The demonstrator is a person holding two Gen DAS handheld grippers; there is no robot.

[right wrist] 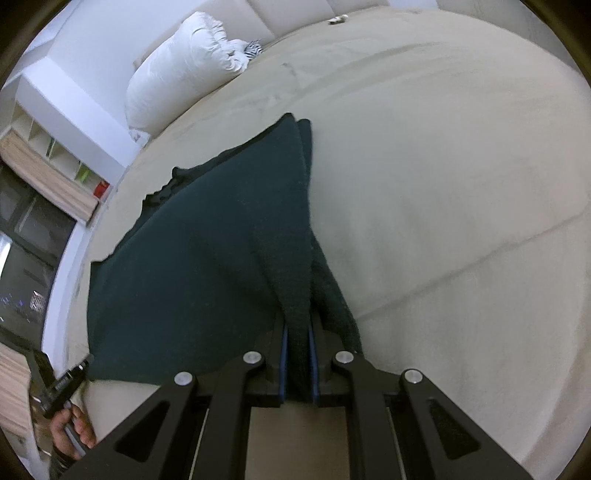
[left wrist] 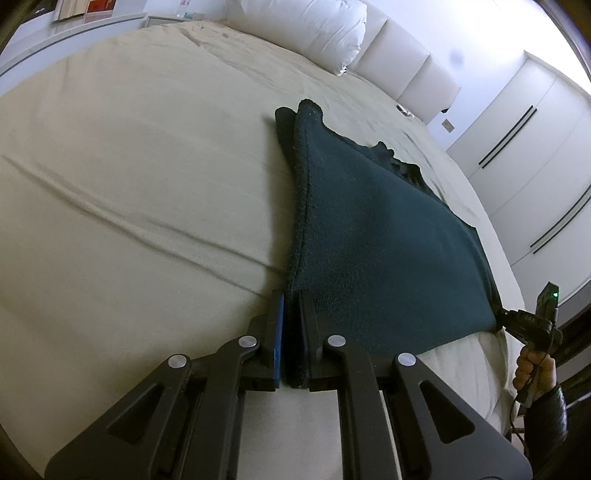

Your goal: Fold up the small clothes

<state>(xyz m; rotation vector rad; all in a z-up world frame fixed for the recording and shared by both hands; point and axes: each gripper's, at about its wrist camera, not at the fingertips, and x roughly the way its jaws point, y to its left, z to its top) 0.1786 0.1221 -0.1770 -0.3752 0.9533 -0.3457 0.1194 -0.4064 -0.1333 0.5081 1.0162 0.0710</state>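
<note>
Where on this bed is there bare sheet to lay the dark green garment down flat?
Bare bed sheet runs from the dark green garment to the white duvet, and past the garment's other edge in the right wrist view. The near edge is crowded: the left tool and right tool both clamp the garment.

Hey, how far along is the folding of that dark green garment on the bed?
Partway. The dark green garment already looks doubled, two layers showing at its far corner. In hand: the left gripper and right gripper each have jaws shut on a near corner, lifting that edge off the bed. Left: carrying the edge over, laying it down, smoothing.
</note>
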